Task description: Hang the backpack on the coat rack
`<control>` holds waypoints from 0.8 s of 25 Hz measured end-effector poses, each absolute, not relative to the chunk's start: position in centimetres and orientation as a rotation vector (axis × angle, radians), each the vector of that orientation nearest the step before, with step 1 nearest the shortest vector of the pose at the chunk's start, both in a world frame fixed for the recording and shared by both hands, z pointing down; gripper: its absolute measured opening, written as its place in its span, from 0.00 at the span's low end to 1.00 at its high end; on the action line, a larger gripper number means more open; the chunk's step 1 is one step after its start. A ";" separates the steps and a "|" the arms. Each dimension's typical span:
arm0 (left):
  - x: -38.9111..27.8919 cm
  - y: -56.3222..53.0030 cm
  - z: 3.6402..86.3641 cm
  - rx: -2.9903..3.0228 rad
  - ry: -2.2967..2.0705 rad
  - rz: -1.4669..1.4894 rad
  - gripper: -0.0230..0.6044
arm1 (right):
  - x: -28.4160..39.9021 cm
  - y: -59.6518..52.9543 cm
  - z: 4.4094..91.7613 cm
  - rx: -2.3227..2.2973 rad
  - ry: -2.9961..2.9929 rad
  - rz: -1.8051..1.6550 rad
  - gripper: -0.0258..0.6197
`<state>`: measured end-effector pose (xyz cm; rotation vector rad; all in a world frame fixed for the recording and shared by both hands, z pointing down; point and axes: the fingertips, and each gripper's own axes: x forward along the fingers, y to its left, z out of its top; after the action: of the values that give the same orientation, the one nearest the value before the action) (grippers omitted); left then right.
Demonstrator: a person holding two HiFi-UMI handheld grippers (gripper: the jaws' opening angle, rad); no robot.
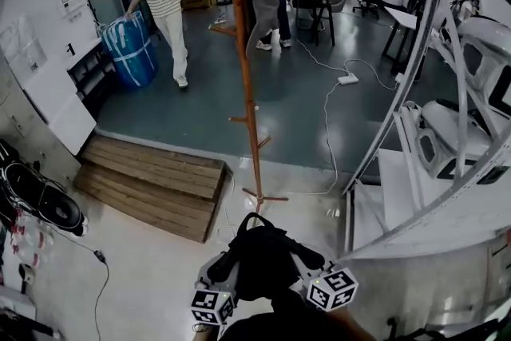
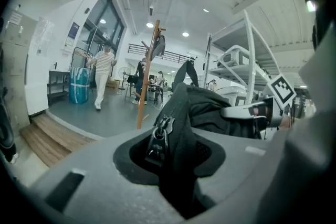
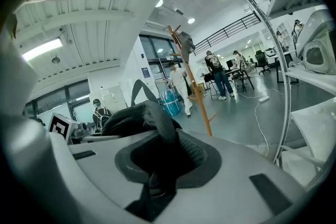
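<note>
– Black fabric low in the head view: the backpack (image 1: 263, 258), held off the floor (image 1: 160, 283) short of the coat rack (image 1: 249, 100), left gripper (image 1: 223, 274) on one side, right gripper (image 1: 311, 269) on the other
– Its top loop (image 1: 257, 218)?
– Standing free between them, toward the rack's foot. The rack is a wooden pole with short pegs (image 1: 238, 120), a grey garment (image 1: 263, 0) near its top
– Left gripper view?
– Jaws narrow, pinching a fold of the bag by a zip pull (image 2: 157, 139); the rack stands ahead, left of the bag
– Right gripper view?
– Jaws narrow too, clamped on a padded fold, the rack ahead and right of the bag
– How to do it well?
– I'd call it a carry. Hold both grips firm and level so the bag doesn't sag, raise the loop above a free peg, lower it on before either grip lets go. The pole looks slim; a shove could rock it
– The room?
– Pale smooth floor on this side of the rack, a wooden ramp (image 1: 152, 184) left of its foot, grey floor beyond; a white cable (image 1: 327, 132) trails right of it, a white metal frame (image 1: 415, 76) further right, a person in a striped shirt (image 1: 164, 0) by a blue barrel (image 1: 132, 48) behind and left of it
</note>
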<state>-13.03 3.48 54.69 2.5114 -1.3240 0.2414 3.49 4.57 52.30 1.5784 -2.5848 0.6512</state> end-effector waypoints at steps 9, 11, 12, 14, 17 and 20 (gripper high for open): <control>-7.7 -3.3 52.9 2.509 -1.407 0.241 0.22 | 8.7 -2.6 50.7 1.514 -2.646 0.626 0.13; -6.9 -4.4 52.7 2.514 -1.415 0.238 0.22 | 9.6 -3.7 50.4 1.501 -2.659 0.613 0.13; -6.5 -5.0 52.5 2.513 -1.418 0.238 0.22 | 10.0 -4.4 50.3 1.498 -2.663 0.604 0.13; -5.9 -5.9 52.3 2.508 -1.425 0.245 0.22 | 10.6 -5.5 50.0 1.496 -2.669 0.598 0.13; -5.0 -7.2 51.8 2.510 -1.433 0.250 0.22 | 11.5 -6.8 49.7 1.496 -2.678 0.601 0.13; -4.3 -8.7 51.6 2.511 -1.434 0.255 0.22 | 12.1 -8.3 49.6 1.482 -2.688 0.599 0.13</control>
<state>-4.30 -8.68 51.62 2.5112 -1.4344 0.2547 12.05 -8.31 49.62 1.4822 -2.6877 0.5992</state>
